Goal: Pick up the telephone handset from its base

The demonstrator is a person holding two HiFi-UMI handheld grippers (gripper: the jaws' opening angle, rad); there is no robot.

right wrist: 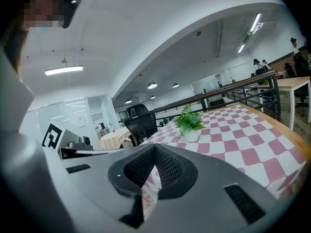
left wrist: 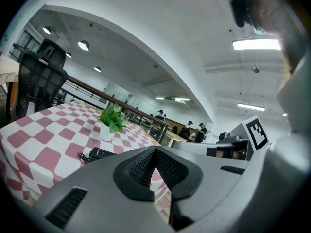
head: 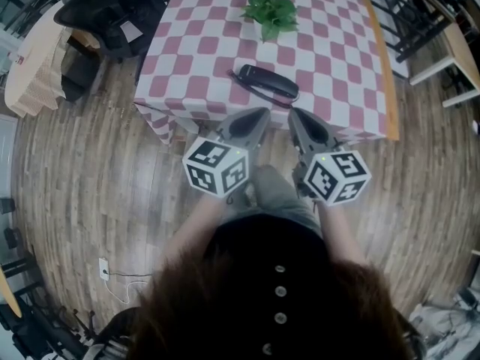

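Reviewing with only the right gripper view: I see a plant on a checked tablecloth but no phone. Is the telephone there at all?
Observer: Yes. In the head view a black telephone lies near the table's front edge, nearer than the plant.
Operator: Lifted yet?
Observer: No. The handset lies on it, with nothing touching it.
Operator: And the left gripper?
Observer: The left gripper is shut and empty.

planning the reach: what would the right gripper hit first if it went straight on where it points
Most likely the telephone, near its right end; the right gripper points at it. Height is unclear, so it might catch the tablecloth edge first.
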